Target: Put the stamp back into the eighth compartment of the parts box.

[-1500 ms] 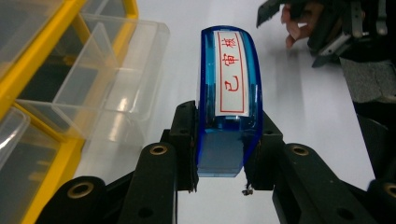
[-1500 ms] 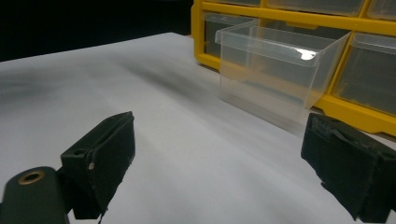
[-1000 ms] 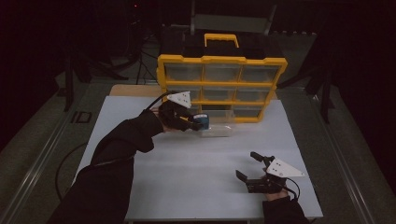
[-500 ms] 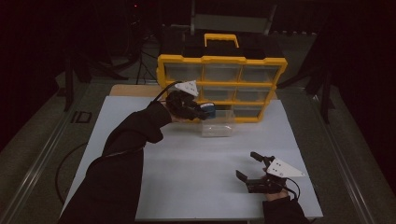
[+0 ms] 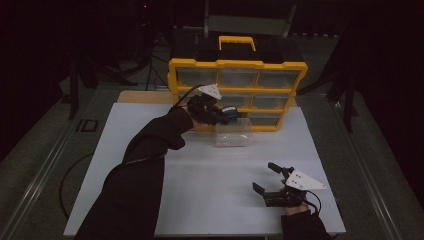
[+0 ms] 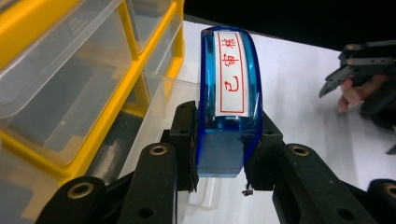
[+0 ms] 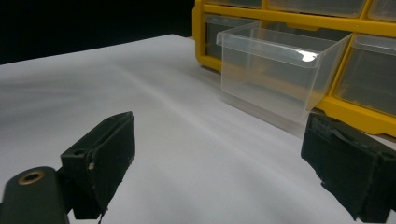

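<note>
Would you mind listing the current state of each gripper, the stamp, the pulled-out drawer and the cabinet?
Left gripper: shut on the blue stamp, held above the clear drawer.
Blue stamp: clamped between the jaws, red-lettered label facing the camera.
Clear drawer: pulled out of the bottom row, looks empty.
Yellow cabinet: upright, other drawers pushed in.
Right gripper: open, holding nothing, low over the white table.

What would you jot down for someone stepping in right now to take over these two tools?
Left hand-held gripper: shut on the blue plastic stamp with a red-lettered white label, held above the clear plastic drawer pulled out of the yellow drawer cabinet.
Right hand-held gripper: open, holding nothing, low over the white table near the front edge.
Done: drawer out, stamp picked up.
Left, probably: drop stamp into the drawer, push it back in.
</note>
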{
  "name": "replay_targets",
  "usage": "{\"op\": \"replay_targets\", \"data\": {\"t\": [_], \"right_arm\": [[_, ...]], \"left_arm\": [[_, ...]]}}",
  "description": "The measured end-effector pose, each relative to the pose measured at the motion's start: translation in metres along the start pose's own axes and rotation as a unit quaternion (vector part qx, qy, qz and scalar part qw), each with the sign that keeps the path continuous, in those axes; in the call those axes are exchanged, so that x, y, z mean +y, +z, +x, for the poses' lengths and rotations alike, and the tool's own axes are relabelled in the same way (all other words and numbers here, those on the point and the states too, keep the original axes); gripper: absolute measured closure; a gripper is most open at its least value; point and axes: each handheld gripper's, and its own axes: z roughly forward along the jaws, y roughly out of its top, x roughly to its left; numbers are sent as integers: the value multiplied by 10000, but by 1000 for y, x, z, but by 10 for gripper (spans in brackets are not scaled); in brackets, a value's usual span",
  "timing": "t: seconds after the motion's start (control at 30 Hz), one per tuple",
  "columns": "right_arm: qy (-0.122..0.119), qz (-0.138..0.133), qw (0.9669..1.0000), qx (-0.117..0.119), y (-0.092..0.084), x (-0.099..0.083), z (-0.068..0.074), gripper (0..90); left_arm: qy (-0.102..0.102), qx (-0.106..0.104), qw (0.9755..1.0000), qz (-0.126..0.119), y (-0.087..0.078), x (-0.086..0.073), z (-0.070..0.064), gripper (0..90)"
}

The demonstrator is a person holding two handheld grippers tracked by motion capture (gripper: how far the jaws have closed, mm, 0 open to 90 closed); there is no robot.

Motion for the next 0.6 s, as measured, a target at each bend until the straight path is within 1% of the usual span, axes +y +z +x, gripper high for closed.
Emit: {"op": "replay_targets", "data": {"t": [0.1, 0.17, 0.3, 0.6], "right_arm": [[22, -4, 10000, 2, 0, 0, 0, 100], [26, -11, 10000, 13, 0, 0, 0, 100], [4, -14, 10000, 16, -1, 0, -1, 100], [36, -16, 10000, 13, -1, 0, -1, 100]], "left_arm": [[-54, -10, 10000, -22, 7, 0, 2, 698], [-56, 35, 10000, -10, 10, -1, 4, 698], [-156, 31, 9999, -34, 17, -3, 7, 699], [-290, 85, 9995, 102, 31, -7, 14, 698]]}}
